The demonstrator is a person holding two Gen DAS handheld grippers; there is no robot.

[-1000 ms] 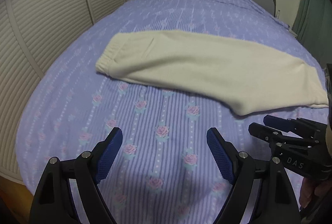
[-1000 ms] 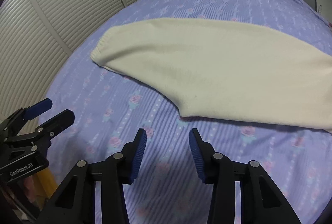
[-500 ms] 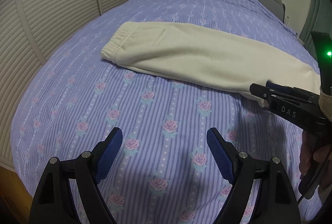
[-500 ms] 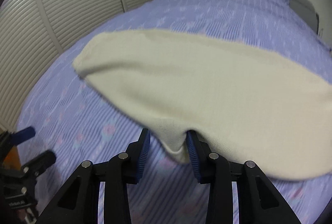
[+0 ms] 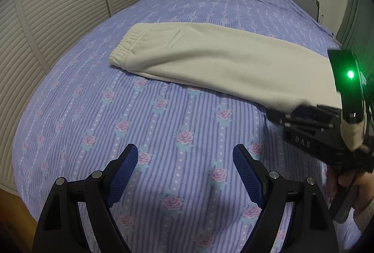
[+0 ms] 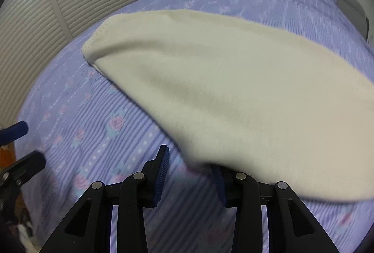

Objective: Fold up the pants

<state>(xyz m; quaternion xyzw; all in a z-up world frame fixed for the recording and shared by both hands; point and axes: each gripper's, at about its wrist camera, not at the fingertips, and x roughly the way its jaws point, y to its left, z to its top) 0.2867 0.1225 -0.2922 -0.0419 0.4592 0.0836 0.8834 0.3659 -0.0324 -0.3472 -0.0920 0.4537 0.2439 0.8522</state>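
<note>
On the bed (image 5: 163, 112), with its purple rose-print cover, the cream pants (image 5: 222, 61) lie flat and already doubled leg over leg, running crosswise from the elastic waistband at the left to the leg ends at the right. By my reading, the step in hand is the start of the second fold: taking hold of the leg end so it can be carried over toward the waistband. The right gripper (image 6: 189, 173) is down at the near edge of the cloth; its jaws stand apart, and the fabric drapes over the right-hand finger, blurred there, so nothing looks pinched between them yet. The left gripper (image 5: 184, 171) hangs above bare cover, well short of the pants, jaws wide apart and empty. The next move seems to call for the right jaws to close on both layers of the edge, not just the top one, and for the left gripper to come in and steady or share the lift. The left wrist view alone shows the waistband, a pocket slit and the whole right tool from the side, its tip against the cloth's lower edge. The right wrist view alone shows the stitched hem and the cloth lying over the finger.
</note>
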